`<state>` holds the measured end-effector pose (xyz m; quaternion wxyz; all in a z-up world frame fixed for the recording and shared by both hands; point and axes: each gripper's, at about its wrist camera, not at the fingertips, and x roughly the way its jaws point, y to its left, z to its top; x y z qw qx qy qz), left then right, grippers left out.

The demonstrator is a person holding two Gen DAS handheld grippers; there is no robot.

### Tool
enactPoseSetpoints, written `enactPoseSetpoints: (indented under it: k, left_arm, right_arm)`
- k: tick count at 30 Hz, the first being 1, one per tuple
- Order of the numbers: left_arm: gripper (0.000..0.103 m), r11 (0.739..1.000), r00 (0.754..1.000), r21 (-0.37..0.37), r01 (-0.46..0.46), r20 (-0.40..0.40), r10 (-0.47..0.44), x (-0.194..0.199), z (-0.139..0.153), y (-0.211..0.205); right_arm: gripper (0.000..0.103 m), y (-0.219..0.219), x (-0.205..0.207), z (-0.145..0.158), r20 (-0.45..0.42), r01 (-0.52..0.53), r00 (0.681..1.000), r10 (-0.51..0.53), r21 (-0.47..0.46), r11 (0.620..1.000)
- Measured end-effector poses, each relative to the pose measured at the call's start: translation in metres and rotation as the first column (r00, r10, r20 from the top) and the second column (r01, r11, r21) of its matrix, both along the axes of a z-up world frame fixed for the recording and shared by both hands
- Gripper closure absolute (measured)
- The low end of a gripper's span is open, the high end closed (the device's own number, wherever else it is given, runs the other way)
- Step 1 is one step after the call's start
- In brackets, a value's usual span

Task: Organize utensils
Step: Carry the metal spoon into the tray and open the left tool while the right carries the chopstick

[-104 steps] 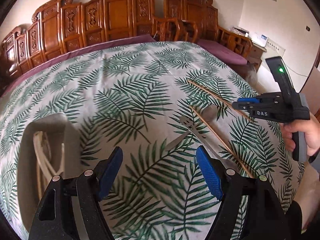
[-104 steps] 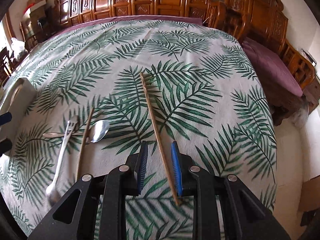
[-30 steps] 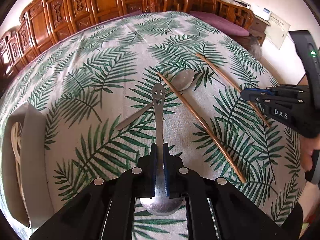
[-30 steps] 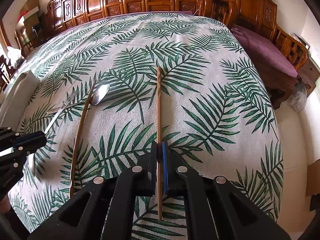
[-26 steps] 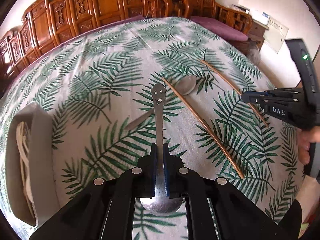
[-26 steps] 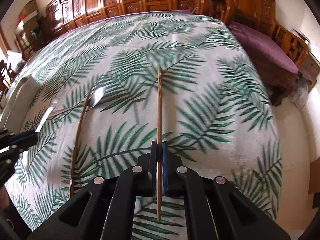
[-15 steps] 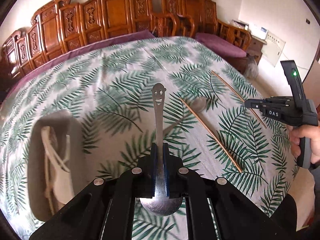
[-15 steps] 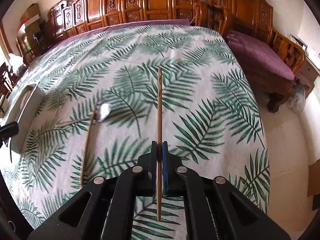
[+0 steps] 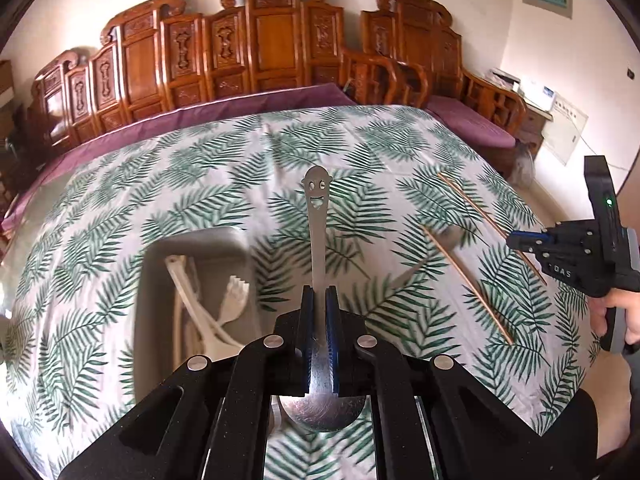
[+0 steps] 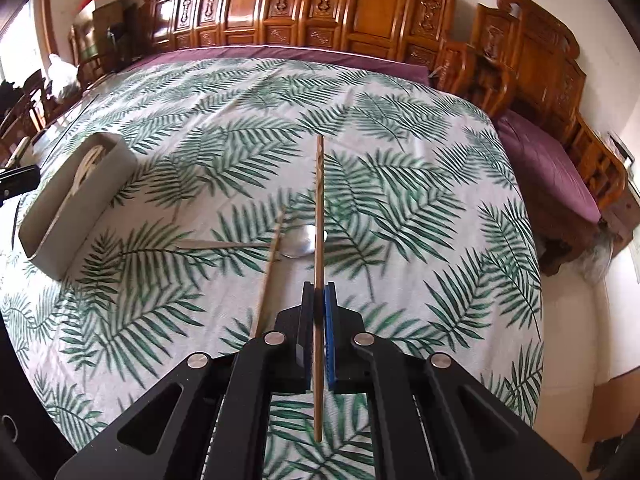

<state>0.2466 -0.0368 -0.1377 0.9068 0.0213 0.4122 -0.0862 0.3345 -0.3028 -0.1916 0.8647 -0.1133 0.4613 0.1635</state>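
My left gripper (image 9: 319, 300) is clamped tight on a metal spoon (image 9: 318, 240), pads pinching the handle just above the bowl; the bowl sits back between the black arms, and the handle end with its smiley-face cut-out points up and away from me, clear of the cloth. Below and to the left of it lies the grey utensil tray (image 9: 192, 248) on the palm-leaf tablecloth (image 9: 120, 216); inside I can see white plastic cutlery (image 9: 224, 312) — a fork's tines and a couple of long handles, overlapping.

My right gripper (image 10: 319, 300) is clenched on a wooden chopstick (image 10: 319, 208), gripped below its middle; the stick runs straight ahead along the fingers, lifted off the table, its short tail poking back towards the camera. From the left camera I see that same gripper at the right edge, a hand (image 9: 628, 312) wrapped round its grip, a green light on its body.

On the cloth remain a second chopstick (image 10: 269, 268) and a second metal spoon (image 10: 256, 244); the chopstick lies across the spoon's handle near the bowl, the two touching. The tray sits well apart from them, towards the left edge of the table; carved wooden chairs (image 10: 360, 8) line the far side — purple cushions (image 10: 548, 168) on the bench at right.
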Motion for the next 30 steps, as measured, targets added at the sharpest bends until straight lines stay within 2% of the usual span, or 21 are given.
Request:
enactPoseSetpoints:
  k: [9,17,30]
  left_arm:
    - [0.098,0.998,0.998,0.001,-0.066,-0.003,0.066,-0.001,-0.003,0.049]
    - [0.098,0.994,0.994,0.0,-0.107,-0.033,0.107,0.007,-0.017,0.084]
    - [0.098,0.993,0.991,-0.015,-0.116,-0.076,0.115,0.015,-0.038,0.104]
  right_arm:
    - [0.097,0.041,-0.007,0.023,0.025,-0.043,0.999,0.042,0.039,0.998]
    - [0.097,0.087,-0.018,0.031,0.024,-0.095,0.995,0.094,0.089,0.991]
    - [0.097,0.162,-0.037,0.03,-0.001,-0.174,0.984,0.176,0.155,0.972]
